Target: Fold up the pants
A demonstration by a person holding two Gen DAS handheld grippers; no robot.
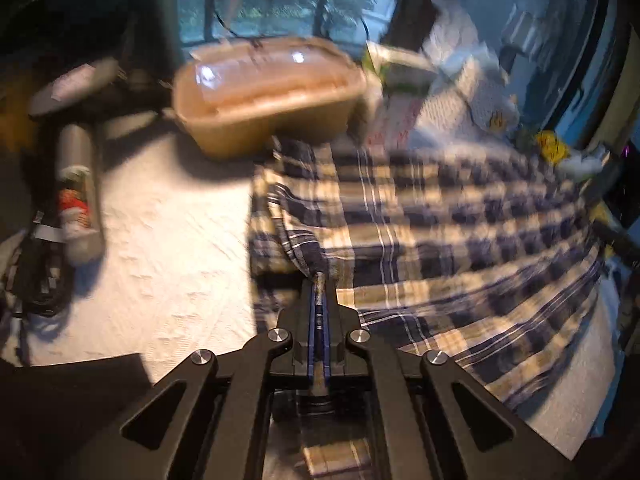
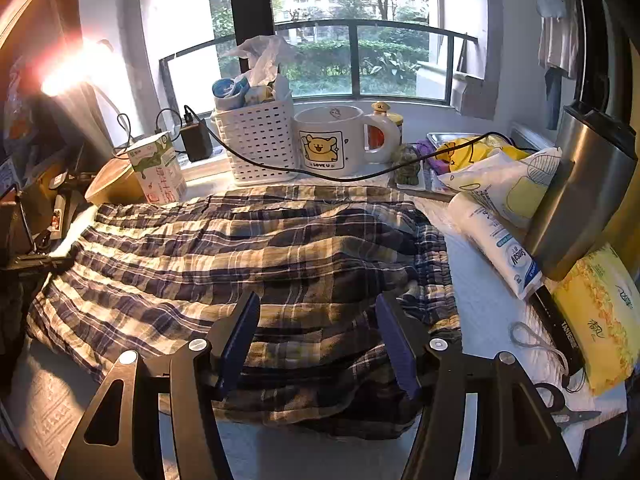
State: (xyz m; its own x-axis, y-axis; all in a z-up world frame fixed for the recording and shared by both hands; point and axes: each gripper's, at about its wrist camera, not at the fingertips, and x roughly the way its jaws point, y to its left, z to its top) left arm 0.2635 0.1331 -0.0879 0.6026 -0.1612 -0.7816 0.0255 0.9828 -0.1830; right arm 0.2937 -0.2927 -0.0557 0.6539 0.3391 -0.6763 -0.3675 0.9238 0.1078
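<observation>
L gripper [image 1: 320, 280] is clamped tight on a bunched fold of the plaid pants [image 1: 460, 232], cloth pinched between the 2 blue pads; that view is motion-blurred. From the pinch the fabric fans out to the right over the white textured table cover [image 1: 172, 248]. Behind it sits a tan lidded container [image 1: 272, 92], w/ a grey tube-like item [image 1: 80, 184] at the left edge.

R gripper [image 2: 318, 332] is spread wide, 2 fingers hovering just above the near edge of the pants [image 2: 240, 248], nothing gripped. Pants lie rumpled across the table, waistband end toward the right. Beyond them: milk carton [image 2: 158, 168], white slotted basket [image 2: 260, 140], bear mug [image 2: 332, 140]. Right side: white wipes pack [image 2: 500, 244], steel kettle [image 2: 580, 192], yellow tissue pack [image 2: 604, 312], scissors [image 2: 568, 410] near the corner.
</observation>
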